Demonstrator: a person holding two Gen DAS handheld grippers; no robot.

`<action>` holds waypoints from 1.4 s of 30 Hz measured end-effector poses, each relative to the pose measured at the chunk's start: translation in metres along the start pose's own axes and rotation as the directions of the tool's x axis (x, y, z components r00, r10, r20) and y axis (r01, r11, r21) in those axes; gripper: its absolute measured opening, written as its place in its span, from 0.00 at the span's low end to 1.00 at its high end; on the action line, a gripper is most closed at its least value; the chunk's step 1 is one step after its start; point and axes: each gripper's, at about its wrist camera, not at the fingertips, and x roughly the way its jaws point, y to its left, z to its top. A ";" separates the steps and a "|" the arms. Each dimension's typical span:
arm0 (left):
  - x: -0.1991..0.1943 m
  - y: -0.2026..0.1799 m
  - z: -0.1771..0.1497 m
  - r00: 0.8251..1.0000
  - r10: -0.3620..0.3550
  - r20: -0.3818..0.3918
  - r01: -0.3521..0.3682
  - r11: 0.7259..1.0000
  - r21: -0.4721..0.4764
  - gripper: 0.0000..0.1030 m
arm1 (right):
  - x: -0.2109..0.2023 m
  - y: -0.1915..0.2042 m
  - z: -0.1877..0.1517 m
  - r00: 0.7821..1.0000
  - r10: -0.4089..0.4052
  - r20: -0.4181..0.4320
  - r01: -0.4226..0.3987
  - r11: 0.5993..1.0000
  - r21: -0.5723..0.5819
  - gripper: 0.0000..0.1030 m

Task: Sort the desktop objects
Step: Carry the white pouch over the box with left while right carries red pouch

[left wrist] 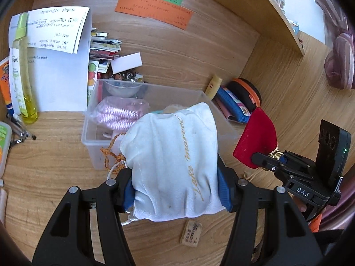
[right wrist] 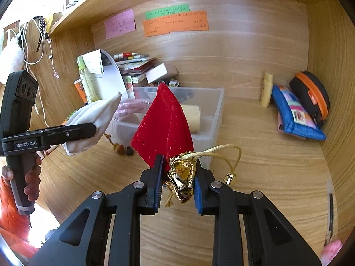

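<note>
My left gripper [left wrist: 175, 184] is shut on a white cloth pouch [left wrist: 175, 161] with gold lettering and an orange drawstring, held above the near edge of a clear plastic box [left wrist: 93, 139]. My right gripper [right wrist: 177, 177] is shut on a red velvet pouch [right wrist: 164, 122] at its gold neck, its gold cord looping out to the right. That red pouch [left wrist: 255, 139] and the right gripper [left wrist: 270, 161] appear at the right of the left wrist view. The white pouch [right wrist: 93, 119] and left gripper [right wrist: 88, 130] appear at the left of the right wrist view. The box [right wrist: 213, 110] holds a pink striped item and a cream roll.
Papers [left wrist: 55, 66], a yellow bottle [left wrist: 22, 71] and stacked booklets [right wrist: 133, 64] stand behind the box. A blue pouch [right wrist: 295, 115], a black and orange case [right wrist: 310, 93] and a cream tube [right wrist: 266, 88] lie at the right. A small tag [left wrist: 192, 232] lies on the desk.
</note>
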 end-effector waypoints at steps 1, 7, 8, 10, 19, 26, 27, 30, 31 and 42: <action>0.001 0.002 0.002 1.000 -0.008 -0.003 0.008 1.000 -0.006 0.58 | 0.001 0.000 0.002 1.000 0.000 0.004 0.000 1.000 0.001 0.21; 0.008 0.018 0.018 0.998 -0.042 -0.035 0.041 0.999 -0.023 0.58 | 0.008 0.001 0.013 1.000 -0.001 0.016 0.001 1.000 0.001 0.21; 0.009 0.021 0.021 0.998 -0.044 -0.039 0.043 0.999 -0.029 0.58 | 0.009 0.002 0.014 1.000 -0.001 0.017 0.001 1.000 0.001 0.21; 0.012 0.029 0.026 0.998 -0.046 -0.045 0.044 0.998 -0.047 0.58 | 0.012 0.002 0.017 1.000 0.000 0.018 0.000 1.000 0.002 0.21; 0.026 0.031 0.039 0.998 -0.032 -0.049 0.029 0.998 -0.059 0.58 | 0.028 -0.002 0.030 1.000 -0.012 0.006 0.012 1.000 0.001 0.21; 0.049 0.020 0.047 0.995 -0.057 -0.080 0.053 0.997 -0.055 0.58 | 0.048 -0.007 0.038 1.000 -0.016 -0.025 0.016 1.000 -0.002 0.21; 0.053 0.019 0.048 0.995 -0.058 -0.085 0.053 0.997 -0.058 0.58 | 0.051 -0.008 0.039 0.999 -0.018 -0.029 0.018 1.000 -0.003 0.21; 0.063 0.017 0.049 0.994 -0.061 -0.093 0.055 0.997 -0.059 0.58 | 0.058 -0.010 0.042 0.999 -0.024 -0.039 0.024 1.000 -0.005 0.21; 0.066 0.016 0.050 0.994 -0.060 -0.093 0.055 0.997 -0.056 0.58 | 0.062 -0.011 0.043 0.999 -0.027 -0.045 0.027 1.000 -0.007 0.21; 0.086 0.003 0.049 0.993 -0.053 -0.101 0.049 0.998 -0.046 0.71 | 0.084 -0.008 0.048 0.995 -0.055 -0.084 0.052 0.998 -0.043 0.21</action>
